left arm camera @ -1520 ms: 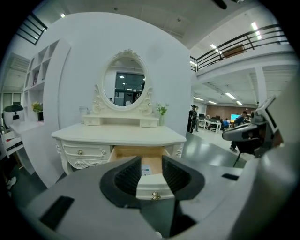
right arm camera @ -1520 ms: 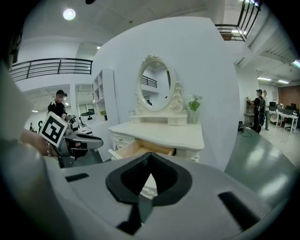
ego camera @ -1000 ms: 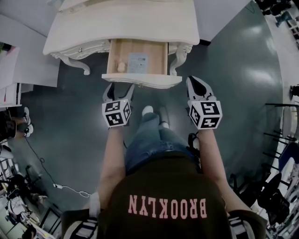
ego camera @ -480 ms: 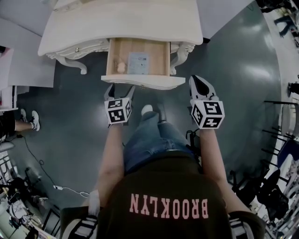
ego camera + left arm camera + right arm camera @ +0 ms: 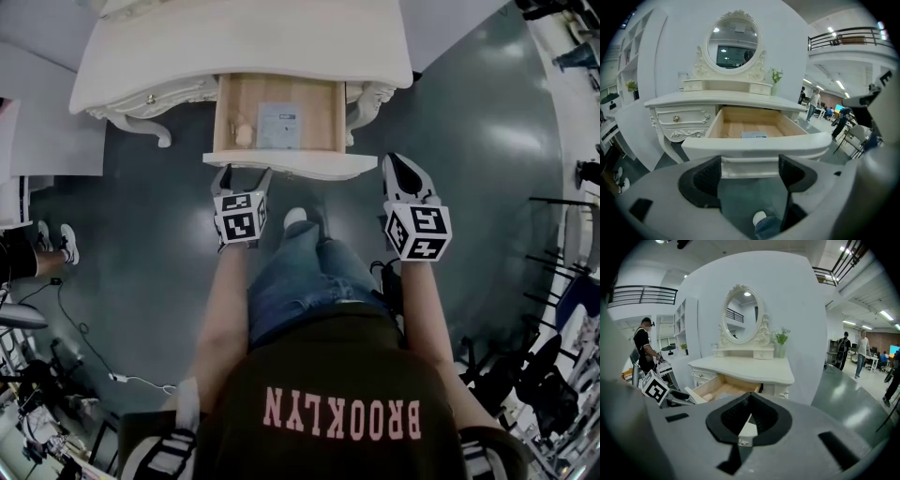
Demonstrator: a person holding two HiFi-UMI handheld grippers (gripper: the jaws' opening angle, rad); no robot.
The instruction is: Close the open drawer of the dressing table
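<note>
Entry: changes over the last second.

1. Left claw (image 5: 246, 172): advanced toward the drawer front (image 5: 291, 165) and drifted a little to the person's right. Its marker cube (image 5: 241, 216) now sits nearer the front and shows its patterned face more squarely. The tips reach the lower edge of the front in the head view; contact cannot be told. In the left gripper view the front fills the space just beyond the parted jaws.

2. Right claw (image 5: 405, 174): shifted only slightly outward.

3. Bystander's shoes (image 5: 42, 246), left edge: repositioned on the floor.

4. Dressing surface (image 5: 244, 42): sits slightly differently in the head view, as the camera has shifted.
</note>
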